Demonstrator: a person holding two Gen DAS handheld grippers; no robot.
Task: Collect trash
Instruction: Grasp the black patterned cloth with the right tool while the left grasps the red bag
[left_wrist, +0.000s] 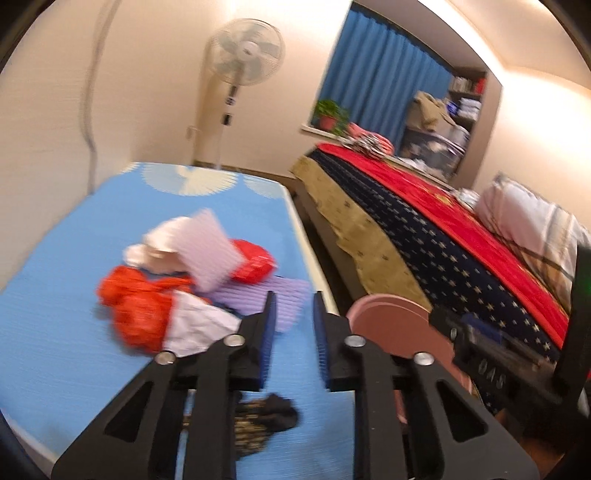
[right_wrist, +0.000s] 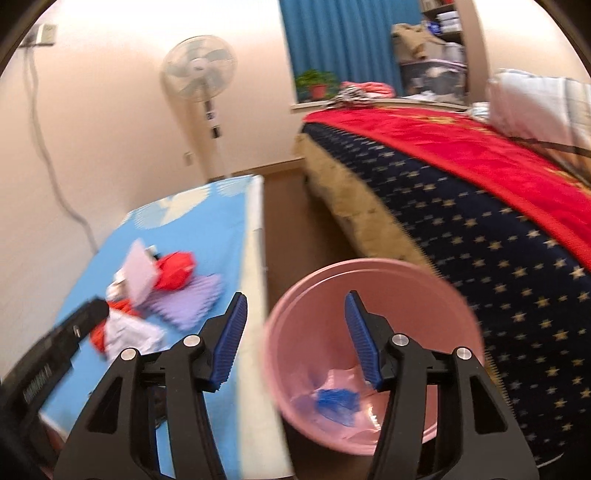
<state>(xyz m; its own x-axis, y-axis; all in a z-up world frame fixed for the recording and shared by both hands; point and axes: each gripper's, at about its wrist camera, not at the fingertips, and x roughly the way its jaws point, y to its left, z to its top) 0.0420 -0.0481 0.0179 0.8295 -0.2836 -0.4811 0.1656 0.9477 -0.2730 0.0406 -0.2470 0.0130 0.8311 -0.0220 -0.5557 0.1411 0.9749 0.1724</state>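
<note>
1. A bedroom is showing in both views; a pale wall is running behind a white standing fan (left_wrist: 245, 51), a blue curtain (left_wrist: 384, 70) is hanging to its right, and a bed with a red and navy starred cover (left_wrist: 443, 236) is lying along the right side; a low surface under a blue cloth (left_wrist: 74, 295) is filling the left.
2. The left gripper (left_wrist: 294, 299) is hovering over the near edge of the blue cloth, pointing forward and slightly down toward the trash pile (left_wrist: 199, 284); its blue-padded fingers are standing narrowly apart with nothing between them.
3. The right gripper (right_wrist: 295, 302) is hanging above the floor gap between the blue surface and the bed, its right finger over the pink bin (right_wrist: 461, 317); its fingers are spread wide and holding nothing.
4. On the cloth the trash is lying in one heap: two red crumpled bags, two lilac ridged sheets, and white paper or wrapping whose count I cannot tell because of blur; one dark patterned piece (left_wrist: 266, 417) is lying apart, just under the left gripper.
5. One pink bin is standing on the floor beside the bed; blue scraps (right_wrist: 338, 402) and pale plastic are lying at its bottom.
</note>
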